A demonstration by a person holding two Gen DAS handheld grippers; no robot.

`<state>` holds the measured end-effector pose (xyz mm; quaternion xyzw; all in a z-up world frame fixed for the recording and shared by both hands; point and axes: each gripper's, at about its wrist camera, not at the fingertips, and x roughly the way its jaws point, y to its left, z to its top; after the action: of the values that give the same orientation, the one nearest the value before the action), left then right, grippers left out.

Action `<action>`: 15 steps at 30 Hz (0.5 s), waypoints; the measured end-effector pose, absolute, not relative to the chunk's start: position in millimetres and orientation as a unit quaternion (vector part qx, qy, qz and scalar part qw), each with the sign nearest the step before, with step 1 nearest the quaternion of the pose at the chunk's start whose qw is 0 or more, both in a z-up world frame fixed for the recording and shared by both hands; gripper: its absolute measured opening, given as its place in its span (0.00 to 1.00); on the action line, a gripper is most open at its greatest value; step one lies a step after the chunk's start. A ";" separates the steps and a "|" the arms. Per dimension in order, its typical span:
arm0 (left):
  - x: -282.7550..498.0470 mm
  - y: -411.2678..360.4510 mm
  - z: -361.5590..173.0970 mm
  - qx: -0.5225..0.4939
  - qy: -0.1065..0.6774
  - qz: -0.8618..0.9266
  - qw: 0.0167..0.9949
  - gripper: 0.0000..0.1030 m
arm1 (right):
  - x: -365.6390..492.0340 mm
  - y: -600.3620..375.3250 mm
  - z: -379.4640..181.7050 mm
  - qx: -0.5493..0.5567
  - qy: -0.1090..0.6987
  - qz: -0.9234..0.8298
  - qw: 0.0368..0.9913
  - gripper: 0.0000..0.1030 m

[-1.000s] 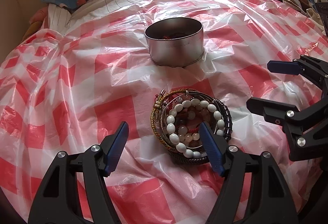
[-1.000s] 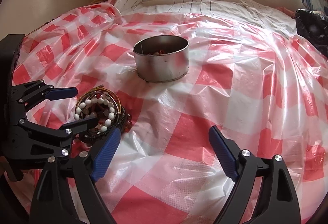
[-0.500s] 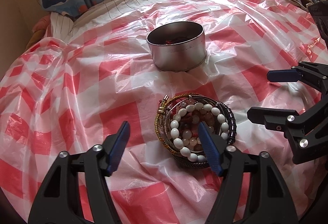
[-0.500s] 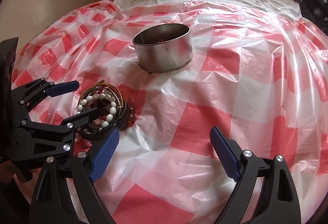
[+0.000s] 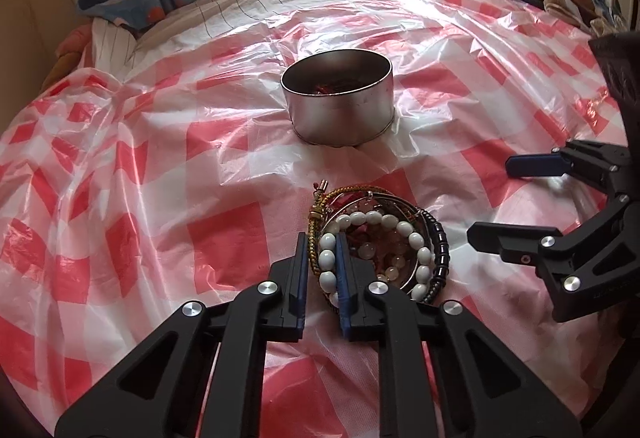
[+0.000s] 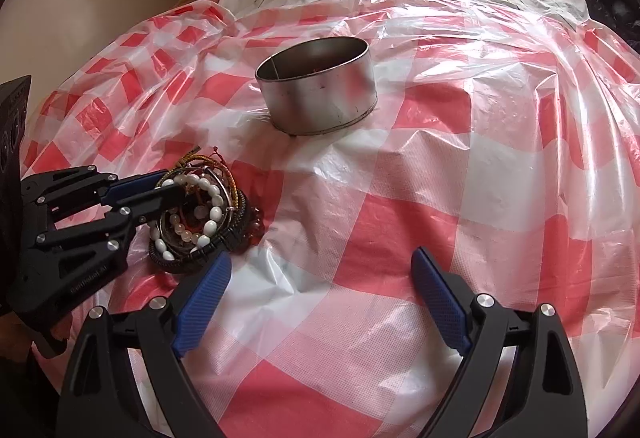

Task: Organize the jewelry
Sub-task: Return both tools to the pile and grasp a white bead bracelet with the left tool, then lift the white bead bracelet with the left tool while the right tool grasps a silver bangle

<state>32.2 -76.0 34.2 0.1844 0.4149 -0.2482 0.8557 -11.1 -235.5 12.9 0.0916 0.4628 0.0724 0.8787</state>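
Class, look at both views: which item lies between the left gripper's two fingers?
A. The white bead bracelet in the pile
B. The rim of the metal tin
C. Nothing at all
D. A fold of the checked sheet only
A: the left gripper has its closing jaws on either side of the white bead bracelet, on the side of the bracelet pile away from the right gripper.
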 end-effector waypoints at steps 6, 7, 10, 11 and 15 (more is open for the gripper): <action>34.7 -64.9 38.3 0.142 0.426 -0.263 0.854 0.11 | -10.9 -235.7 12.0 0.090 0.463 0.072 0.879 0.86; 35.7 -62.4 38.4 0.136 0.429 -0.262 0.854 0.11 | -10.9 -235.4 11.5 0.089 0.462 0.072 0.879 0.86; 38.0 -56.4 38.1 0.125 0.433 -0.258 0.854 0.12 | -10.2 -235.2 10.5 0.086 0.462 0.071 0.880 0.86; 38.8 -54.5 38.5 0.121 0.435 -0.257 0.855 0.12 | -9.9 -234.8 10.4 0.085 0.461 0.071 0.880 0.86; 40.6 -50.4 37.7 0.128 0.436 -0.241 0.858 0.28 | -10.1 -232.0 10.6 0.079 0.461 0.072 0.881 0.86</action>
<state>40.6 -50.4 37.7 0.1281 0.4356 -0.2414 0.8576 -10.1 -232.0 10.6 0.0790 0.4606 0.0723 0.8811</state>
